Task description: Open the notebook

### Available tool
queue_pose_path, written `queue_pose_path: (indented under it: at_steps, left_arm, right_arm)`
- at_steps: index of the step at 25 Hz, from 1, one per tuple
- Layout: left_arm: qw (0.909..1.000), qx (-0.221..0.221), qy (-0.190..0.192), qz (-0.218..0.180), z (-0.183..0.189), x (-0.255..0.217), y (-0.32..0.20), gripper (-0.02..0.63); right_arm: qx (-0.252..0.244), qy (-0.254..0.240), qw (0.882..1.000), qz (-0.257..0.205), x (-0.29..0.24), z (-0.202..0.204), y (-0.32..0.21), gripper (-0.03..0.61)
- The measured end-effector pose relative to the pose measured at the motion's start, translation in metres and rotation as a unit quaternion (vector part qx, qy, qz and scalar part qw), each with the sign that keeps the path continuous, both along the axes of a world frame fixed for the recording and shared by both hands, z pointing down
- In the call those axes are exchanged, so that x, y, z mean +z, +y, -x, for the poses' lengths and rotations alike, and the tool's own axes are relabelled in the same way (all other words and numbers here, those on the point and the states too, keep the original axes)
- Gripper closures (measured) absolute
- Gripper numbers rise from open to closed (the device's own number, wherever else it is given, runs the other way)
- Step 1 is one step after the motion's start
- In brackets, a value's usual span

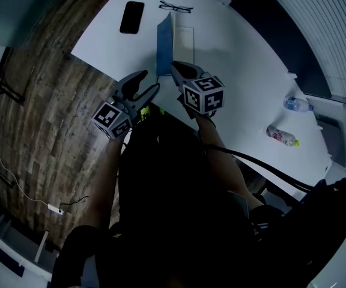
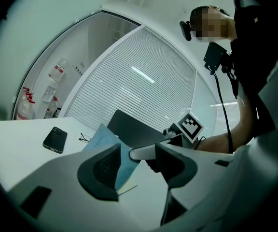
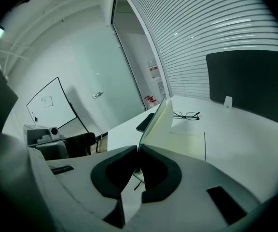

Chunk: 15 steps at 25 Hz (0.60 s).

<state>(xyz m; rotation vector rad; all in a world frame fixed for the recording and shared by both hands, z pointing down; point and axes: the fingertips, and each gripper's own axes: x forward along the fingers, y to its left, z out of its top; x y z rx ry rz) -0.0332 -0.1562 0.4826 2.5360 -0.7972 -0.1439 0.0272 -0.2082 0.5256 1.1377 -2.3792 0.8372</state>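
The notebook lies on the white table (image 1: 239,59), and its blue cover (image 1: 164,47) is raised nearly upright over the cream pages (image 1: 184,41). My right gripper (image 1: 175,69) is shut on the cover's near edge. In the right gripper view the cover (image 3: 160,120) rises out of the closed jaws (image 3: 138,150), beside the open page (image 3: 189,144). My left gripper (image 1: 148,84) hovers just left of the notebook at the table's near edge, jaws open and holding nothing. From the left gripper view (image 2: 136,166) the blue cover (image 2: 103,140) stands beyond the gap.
A black phone (image 1: 131,17) and a pair of glasses (image 1: 175,6) lie beyond the notebook. Two plastic bottles (image 1: 296,104) (image 1: 281,135) lie at the table's right side. Wood floor (image 1: 47,137) runs along the left of the table. A dark panel (image 3: 250,81) stands behind the table.
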Motion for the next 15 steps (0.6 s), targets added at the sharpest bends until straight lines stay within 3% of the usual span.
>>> queue_pose_path:
  at_steps: [15]
  left_arm:
    - [0.9997, -0.024, 0.001, 0.008, 0.034, 0.005, -0.004, 0.394]
  right_arm:
    - [-0.052, -0.003, 0.999, 0.000, -0.002, 0.045, -0.001, 0.555]
